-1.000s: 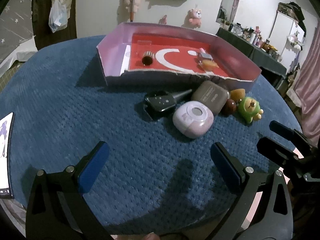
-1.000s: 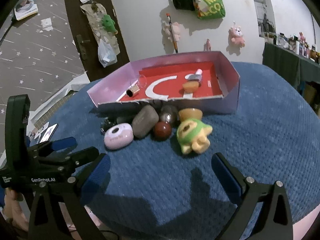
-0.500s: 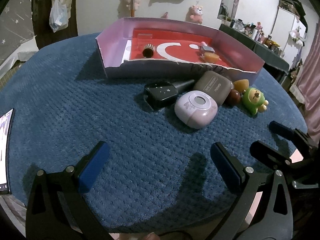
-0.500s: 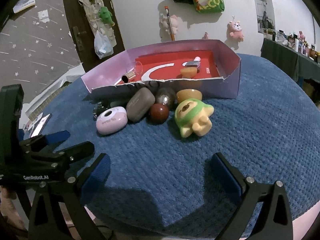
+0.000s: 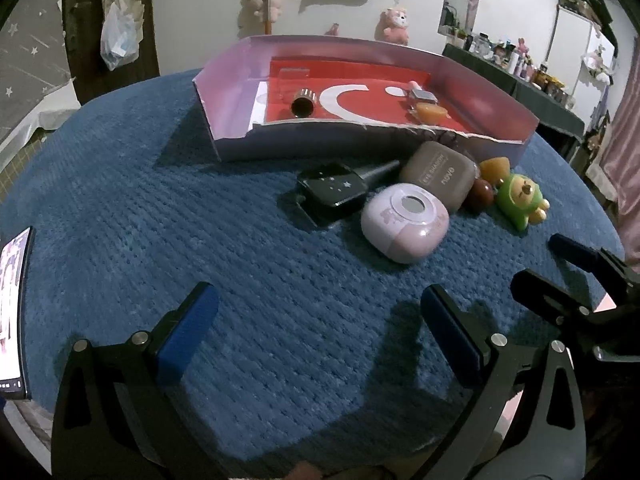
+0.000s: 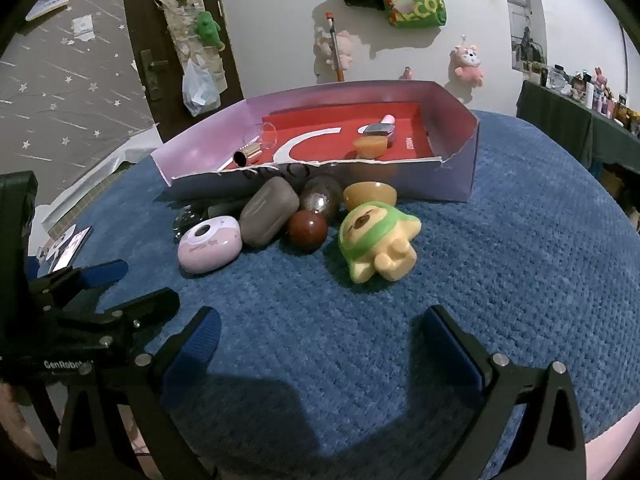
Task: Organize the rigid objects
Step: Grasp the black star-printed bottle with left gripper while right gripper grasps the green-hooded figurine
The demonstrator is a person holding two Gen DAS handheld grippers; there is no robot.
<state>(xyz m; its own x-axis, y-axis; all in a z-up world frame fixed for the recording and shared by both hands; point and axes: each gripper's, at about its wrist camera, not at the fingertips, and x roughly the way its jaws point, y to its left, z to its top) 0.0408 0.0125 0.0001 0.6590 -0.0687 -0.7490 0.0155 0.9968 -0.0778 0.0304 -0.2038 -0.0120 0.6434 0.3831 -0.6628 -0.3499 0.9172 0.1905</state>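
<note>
A shallow pink box (image 5: 224, 136) (image 6: 460, 184) with a red floor stands on the blue cloth; inside lie a metal tube (image 5: 303, 105) (image 6: 246, 155), an orange cup (image 5: 431, 112) (image 6: 370, 145) and a small grey piece (image 6: 378, 129). In front of it cluster a lilac case (image 5: 404, 222) (image 6: 210, 244), a taupe case (image 5: 438, 172) (image 6: 270, 212), a black starred item (image 5: 334, 190), a dark red ball (image 5: 482, 194) (image 6: 307, 230), a silvery ball (image 6: 321, 199), an amber cup (image 6: 370, 196) and a green-and-yellow toy figure (image 5: 520, 198) (image 6: 378, 246). My left gripper (image 5: 316, 336) and right gripper (image 6: 320, 344) are open, short of the cluster.
A phone (image 5: 12, 312) (image 6: 68, 250) lies at the cloth's left edge. Bare blue cloth (image 5: 140, 220) stretches left of the cluster and to the right of the toy. A door, hanging bags and plush toys are on the wall behind.
Both grippers have moved closer to the cluster and a little lower; the objects look larger. Nothing on the cloth has shifted, and both grippers stay open.
</note>
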